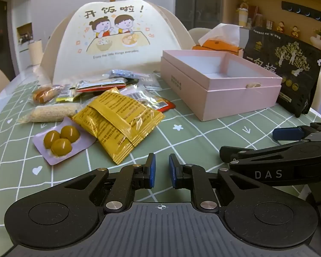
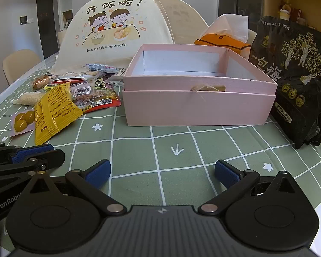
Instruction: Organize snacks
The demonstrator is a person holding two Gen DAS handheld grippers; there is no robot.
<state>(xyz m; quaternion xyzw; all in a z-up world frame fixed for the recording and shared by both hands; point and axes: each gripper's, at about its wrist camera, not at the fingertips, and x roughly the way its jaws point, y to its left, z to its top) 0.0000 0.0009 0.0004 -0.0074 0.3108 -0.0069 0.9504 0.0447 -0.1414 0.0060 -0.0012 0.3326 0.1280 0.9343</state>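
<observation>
Hovering low over the green grid tablecloth (image 2: pixel 177 150), both grippers point forward and down, neither touching a snack. Left gripper (image 1: pixel 162 170): jaws drawn nearly together, blue pads facing each other across a narrow slot, nothing between them. Right gripper (image 2: pixel 162 172): jaws spread wide, released, bare cloth between the pads. The two tools sit side by side; the right one enters the left wrist view from the right edge. Just beyond the left gripper lie the yellow packets (image 1: pixel 119 122), two or more overlapping flat on the cloth, with a lilac blister tray (image 1: pixel 60 141) holding three amber domes touching their left side. Behind these, a clear sleeve of pale crumbly snack (image 1: pixel 50 112), a small brown bun in wrap (image 1: pixel 43 94), a red-edged pouch (image 2: pixel 102 102) with barcodes, and further mixed wrappers (image 1: pixel 109 81) form one loose heap; individual labels too small to read. The whole heap sits left of the pink box (image 2: pixel 199 105), near but apart from it. The box is open, its white interior showing no contents, a twine tie at its front rim. Touching or just beside its right end stands a black pouch (image 2: pixel 297 79) with gold tree print, upright. Behind the box: an orange tissue pack (image 2: pixel 222 40), one tissue pulled up. Farthest on the table, a cream mesh food cover (image 2: pixel 111 32) with cartoon children printed on it.
</observation>
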